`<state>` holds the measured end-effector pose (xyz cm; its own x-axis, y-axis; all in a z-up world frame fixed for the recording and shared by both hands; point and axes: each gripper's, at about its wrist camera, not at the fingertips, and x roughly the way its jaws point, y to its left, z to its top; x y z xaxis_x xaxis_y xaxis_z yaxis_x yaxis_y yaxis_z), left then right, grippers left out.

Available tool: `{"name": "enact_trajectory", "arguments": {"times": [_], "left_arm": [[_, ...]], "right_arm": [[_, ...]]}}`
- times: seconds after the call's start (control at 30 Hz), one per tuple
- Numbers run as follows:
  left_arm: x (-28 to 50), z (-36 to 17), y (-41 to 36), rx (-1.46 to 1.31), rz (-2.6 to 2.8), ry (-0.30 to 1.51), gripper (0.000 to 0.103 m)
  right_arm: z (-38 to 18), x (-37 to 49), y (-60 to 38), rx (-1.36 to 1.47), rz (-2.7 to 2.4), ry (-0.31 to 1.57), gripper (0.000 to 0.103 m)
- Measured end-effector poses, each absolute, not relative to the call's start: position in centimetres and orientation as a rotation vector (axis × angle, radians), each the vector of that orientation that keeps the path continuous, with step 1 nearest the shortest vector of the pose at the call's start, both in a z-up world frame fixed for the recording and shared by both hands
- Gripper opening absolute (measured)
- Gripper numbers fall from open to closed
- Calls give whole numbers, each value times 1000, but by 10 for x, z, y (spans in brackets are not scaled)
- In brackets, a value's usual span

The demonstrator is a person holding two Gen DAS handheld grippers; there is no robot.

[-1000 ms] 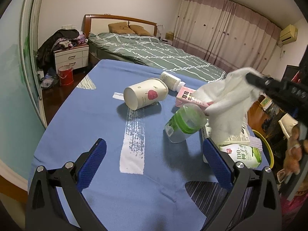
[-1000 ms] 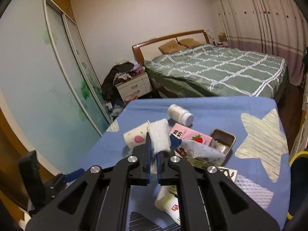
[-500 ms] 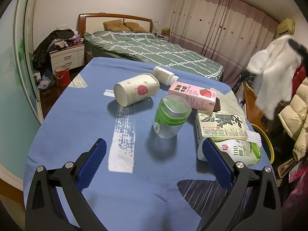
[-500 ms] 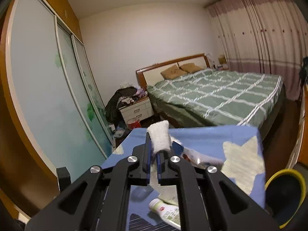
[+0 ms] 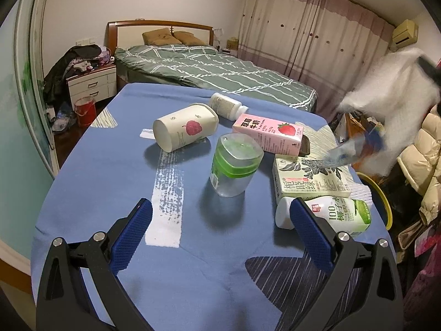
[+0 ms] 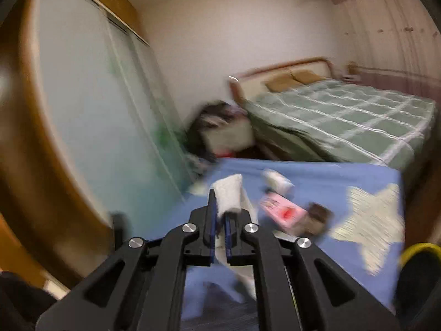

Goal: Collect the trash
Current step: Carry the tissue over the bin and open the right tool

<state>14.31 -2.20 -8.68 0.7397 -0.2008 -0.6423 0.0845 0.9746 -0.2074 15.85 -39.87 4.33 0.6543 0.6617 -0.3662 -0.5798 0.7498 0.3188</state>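
Trash, left wrist view: white crumpled tissue [image 5: 391, 104] hangs blurred in the air beyond the right edge of the blue tablecloth [image 5: 110, 171], above the yellow-rimmed bin [image 5: 381, 201].
Left gripper [image 5: 220, 230]: jaws wide apart, nothing between the blue pads, low over the near part of the cloth.
On the cloth: paper cup [image 5: 186, 131] lying on its side; white bottle [image 5: 227, 107] behind it; pink strawberry milk carton [image 5: 268, 133]; clear jar with a green band [image 5: 234, 165] upright in the middle; green tea carton [image 5: 310, 180] lying flat; coconut drink bottle [image 5: 330, 216] on its side, nearest the right pad.
Trash, right wrist view: the tissue [image 6: 227, 195] sticks up from the fingertips, picture heavily blurred.
Right gripper [image 6: 219, 215]: clamped tight on the tissue, raised over the table.
Background: green checked bed [image 6: 344, 121].
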Motion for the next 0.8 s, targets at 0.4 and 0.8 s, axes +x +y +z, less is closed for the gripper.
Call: {"name": "enact_trajectory", "arguments": {"times": [0.4, 0.8], "left_arm": [[143, -88, -22, -170, -164, 722, 98], [146, -91, -25, -166, -164, 730, 98]], "right_arm": [[58, 149, -422, 104, 508, 454, 5], [31, 141, -544, 135, 61, 468, 6]]}}
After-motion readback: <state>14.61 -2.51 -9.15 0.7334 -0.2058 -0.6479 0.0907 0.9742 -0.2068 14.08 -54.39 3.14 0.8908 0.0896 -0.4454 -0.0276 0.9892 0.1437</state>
